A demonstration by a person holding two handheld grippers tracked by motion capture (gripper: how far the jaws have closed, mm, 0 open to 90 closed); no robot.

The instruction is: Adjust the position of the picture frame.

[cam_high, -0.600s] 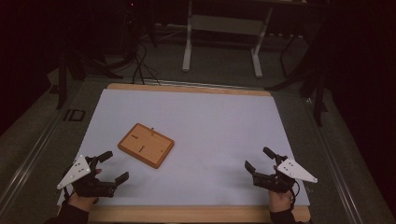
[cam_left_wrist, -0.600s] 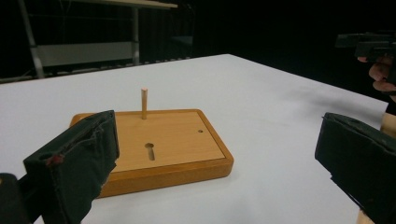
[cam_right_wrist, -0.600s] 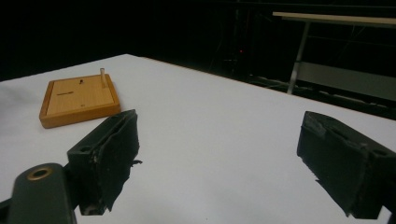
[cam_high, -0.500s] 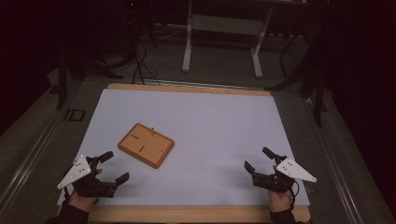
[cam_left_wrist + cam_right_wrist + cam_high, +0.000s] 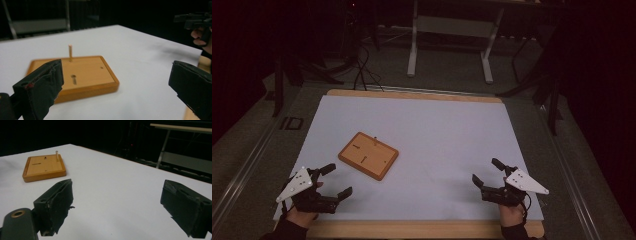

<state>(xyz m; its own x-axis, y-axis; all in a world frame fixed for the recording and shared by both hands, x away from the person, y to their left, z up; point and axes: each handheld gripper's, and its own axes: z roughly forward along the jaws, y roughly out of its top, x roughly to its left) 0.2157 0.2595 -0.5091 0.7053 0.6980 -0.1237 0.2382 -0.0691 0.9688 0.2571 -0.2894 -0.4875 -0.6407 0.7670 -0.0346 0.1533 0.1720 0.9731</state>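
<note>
A flat wooden board (image 5: 368,155) lies left of the table's middle, with a thin peg (image 5: 375,139) standing upright near its far edge and small slots in its face. My left gripper (image 5: 337,181) rests at the front left, open and empty, just short of the board (image 5: 75,75); the peg (image 5: 70,53) rises beyond its jaws. My right gripper (image 5: 487,172) sits at the front right, open and empty, far from the board (image 5: 43,167).
A white sheet (image 5: 432,135) covers the wood-edged table (image 5: 422,229). Beyond the far edge stand a metal stand's legs (image 5: 449,50) and cables (image 5: 362,60) on a dark floor. A person's hand holding the other gripper (image 5: 200,27) appears in the left gripper view.
</note>
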